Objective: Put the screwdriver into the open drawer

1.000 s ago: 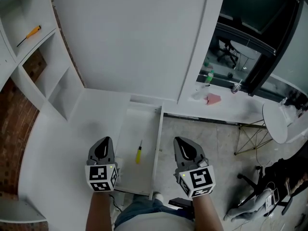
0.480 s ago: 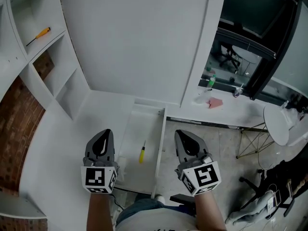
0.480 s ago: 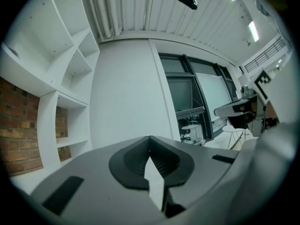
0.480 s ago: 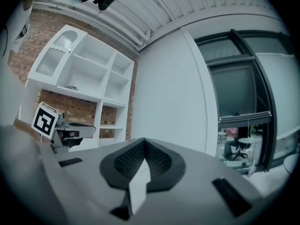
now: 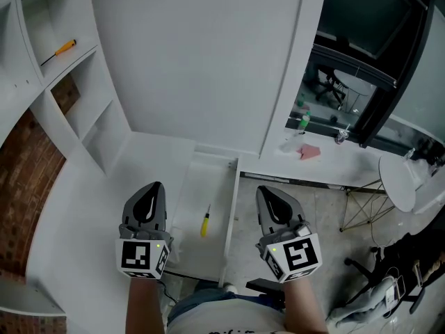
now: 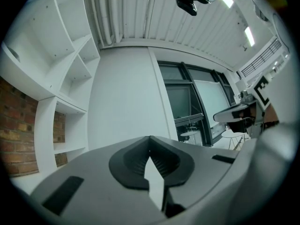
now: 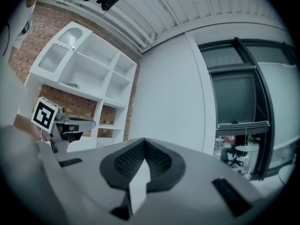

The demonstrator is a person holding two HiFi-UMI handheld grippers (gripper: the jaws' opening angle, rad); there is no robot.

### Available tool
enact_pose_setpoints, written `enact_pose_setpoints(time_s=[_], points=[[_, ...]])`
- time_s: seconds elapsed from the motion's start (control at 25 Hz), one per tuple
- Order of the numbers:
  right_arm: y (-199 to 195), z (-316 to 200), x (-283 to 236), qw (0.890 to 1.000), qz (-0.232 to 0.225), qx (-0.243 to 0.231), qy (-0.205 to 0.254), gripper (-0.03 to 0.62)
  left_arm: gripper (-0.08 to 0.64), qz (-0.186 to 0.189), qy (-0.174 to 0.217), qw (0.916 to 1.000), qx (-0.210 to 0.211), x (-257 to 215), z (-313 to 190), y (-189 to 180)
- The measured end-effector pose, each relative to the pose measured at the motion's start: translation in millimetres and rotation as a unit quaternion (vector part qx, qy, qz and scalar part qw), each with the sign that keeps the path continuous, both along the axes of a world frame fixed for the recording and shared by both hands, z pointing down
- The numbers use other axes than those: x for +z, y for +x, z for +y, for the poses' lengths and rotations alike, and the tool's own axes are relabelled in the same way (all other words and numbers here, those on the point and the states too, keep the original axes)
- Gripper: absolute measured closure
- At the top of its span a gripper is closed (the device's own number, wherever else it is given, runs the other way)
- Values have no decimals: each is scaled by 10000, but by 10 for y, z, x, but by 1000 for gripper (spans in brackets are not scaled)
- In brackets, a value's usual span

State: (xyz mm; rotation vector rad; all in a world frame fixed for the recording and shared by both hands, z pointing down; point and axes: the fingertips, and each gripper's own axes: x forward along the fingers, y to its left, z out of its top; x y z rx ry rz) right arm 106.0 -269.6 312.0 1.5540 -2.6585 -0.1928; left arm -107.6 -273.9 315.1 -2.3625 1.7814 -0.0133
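A small yellow-handled screwdriver (image 5: 204,222) lies inside the open white drawer (image 5: 188,256), which is pulled out toward me. My left gripper (image 5: 154,186) hangs over the counter just left of the drawer, shut with nothing in it. Right of the drawer, over the floor, is my right gripper (image 5: 263,191), also shut and empty. Both point level at the white wall; the left gripper view (image 6: 150,140) and the right gripper view (image 7: 144,142) each show the jaws meeting with nothing between them. A second, orange-handled screwdriver (image 5: 58,51) rests on a shelf at the upper left.
White open shelving (image 5: 76,110) runs along the left against a brick wall (image 5: 21,179). A white wall panel (image 5: 201,61) stands ahead. To the right are a ledge with a red cloth (image 5: 309,152), a dark window, a round white table (image 5: 403,176) and a chair.
Both grippers have risen a little toward the head camera and stay shut. The yellow screwdriver has not moved in the drawer.
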Motion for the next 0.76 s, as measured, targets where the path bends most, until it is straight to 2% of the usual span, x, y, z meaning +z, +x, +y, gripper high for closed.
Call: enact_pose_setpoints(time_s=[0.76], points=[[-67,-135,-3,9999,153,-28,24,583,548,16,-25,10000,-23,-1,-146,-57]])
